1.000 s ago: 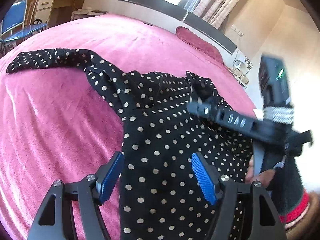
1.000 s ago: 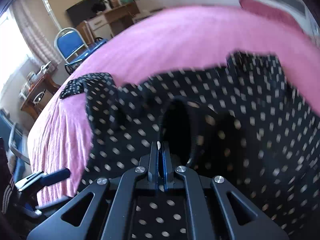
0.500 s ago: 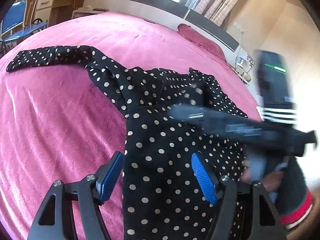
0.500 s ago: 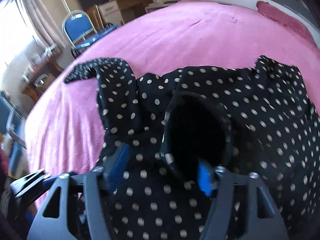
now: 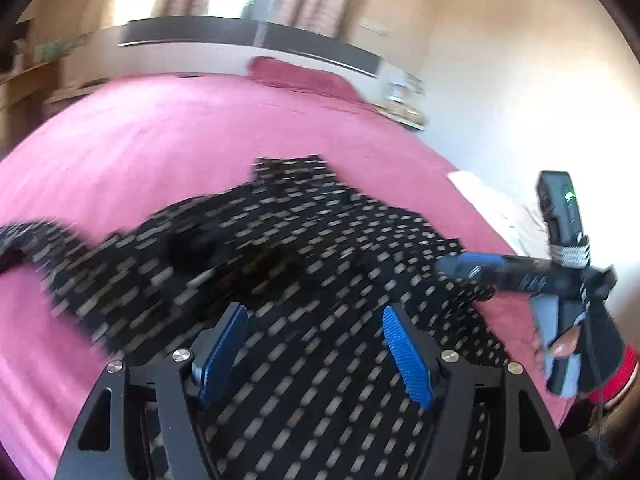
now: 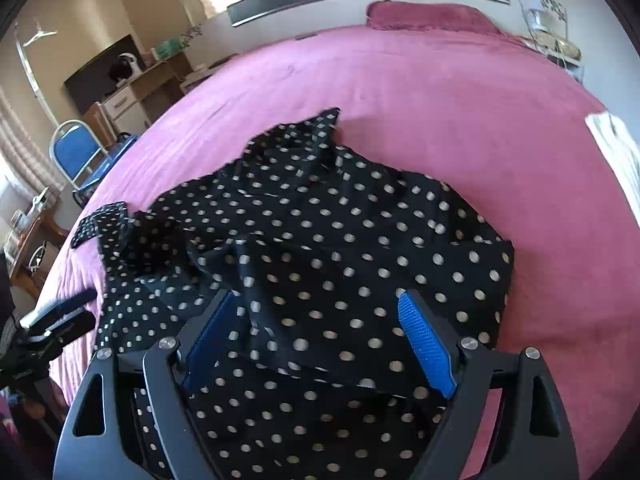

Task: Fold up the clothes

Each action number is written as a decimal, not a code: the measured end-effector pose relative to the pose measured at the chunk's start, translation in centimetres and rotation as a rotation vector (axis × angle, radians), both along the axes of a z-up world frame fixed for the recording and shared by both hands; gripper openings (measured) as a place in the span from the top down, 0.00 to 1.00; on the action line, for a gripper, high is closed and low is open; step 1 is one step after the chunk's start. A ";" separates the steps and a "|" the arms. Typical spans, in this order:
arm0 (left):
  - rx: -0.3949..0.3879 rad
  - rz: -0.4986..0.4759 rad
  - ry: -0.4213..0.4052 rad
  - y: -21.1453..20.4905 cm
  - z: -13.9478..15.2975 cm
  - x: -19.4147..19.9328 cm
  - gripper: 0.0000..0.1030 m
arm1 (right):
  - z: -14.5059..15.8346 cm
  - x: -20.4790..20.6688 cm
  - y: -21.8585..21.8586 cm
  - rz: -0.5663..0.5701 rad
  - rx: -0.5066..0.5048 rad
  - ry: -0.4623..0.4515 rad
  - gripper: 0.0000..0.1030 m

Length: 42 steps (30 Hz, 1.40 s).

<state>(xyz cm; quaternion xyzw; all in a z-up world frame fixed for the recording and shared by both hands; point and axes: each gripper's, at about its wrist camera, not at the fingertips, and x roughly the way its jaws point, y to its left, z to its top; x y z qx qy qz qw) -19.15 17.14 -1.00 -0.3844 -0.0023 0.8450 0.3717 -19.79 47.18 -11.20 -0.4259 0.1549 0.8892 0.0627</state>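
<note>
Lying crumpled on pink plush bedspread (image 6: 460,92), black white-dotted fabric garment (image 6: 340,240) reaches from near bed edge toward bed's middle; one sleeve (image 6: 100,224) trails toward left bed edge; right gripper (image 6: 320,332) above garment's near part, blue-padded jaws opening, spread wide, cloth below them, not pinched; left gripper (image 5: 312,344) likewise over near part, jaws apart, gripping nothing; left view motion-blurred; maroon pillow (image 6: 428,16) at headboard edge, well apart from garment.
</note>
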 end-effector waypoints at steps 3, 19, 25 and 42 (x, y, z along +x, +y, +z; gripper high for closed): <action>-0.006 0.012 -0.045 1.6 -1.4 -1.9 0.30 | -0.7 -1.4 -0.6 0.002 0.085 -0.047 0.17; -0.125 0.046 -0.050 3.0 -3.8 -1.7 0.30 | -1.3 -2.5 -1.9 0.023 0.174 -0.085 0.00; -0.105 0.134 -0.095 1.8 -4.2 -3.0 0.28 | -1.1 -1.8 -2.5 0.053 0.170 -0.089 0.00; -0.168 0.023 -0.023 5.3 -3.7 -0.6 0.20 | -1.8 -3.1 0.4 0.025 0.308 -0.167 0.00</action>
